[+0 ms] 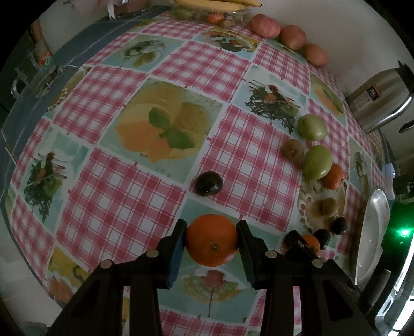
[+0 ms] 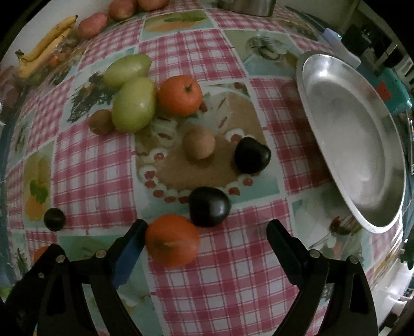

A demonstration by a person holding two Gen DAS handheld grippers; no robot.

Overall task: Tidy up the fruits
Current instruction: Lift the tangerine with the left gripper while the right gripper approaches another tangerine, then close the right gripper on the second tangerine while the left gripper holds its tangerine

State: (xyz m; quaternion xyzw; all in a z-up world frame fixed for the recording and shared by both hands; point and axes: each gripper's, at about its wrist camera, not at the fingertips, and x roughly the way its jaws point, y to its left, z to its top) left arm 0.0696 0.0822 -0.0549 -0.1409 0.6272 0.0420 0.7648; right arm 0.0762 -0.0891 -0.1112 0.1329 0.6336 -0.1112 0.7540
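My left gripper (image 1: 211, 241) is shut on an orange (image 1: 211, 243), held just above the checked tablecloth. A dark plum (image 1: 208, 183) lies a little ahead of it. My right gripper (image 2: 207, 235) is open; a blurred orange (image 2: 172, 241) lies against its left finger (image 2: 130, 248), well apart from the right one. Ahead of it lie two dark plums (image 2: 209, 206) (image 2: 251, 154), a kiwi (image 2: 198, 142), another orange (image 2: 180, 95), two green fruits (image 2: 134, 104) and a second kiwi (image 2: 101, 122). A metal plate (image 2: 357, 144) sits to the right.
Three reddish fruits (image 1: 265, 25) line the back wall beside bananas (image 1: 220, 4) on a clear container. A steel kettle (image 1: 380, 100) stands at the far right. The right gripper shows in the left wrist view (image 1: 300, 240). A lone dark plum (image 2: 54, 219) lies at left.
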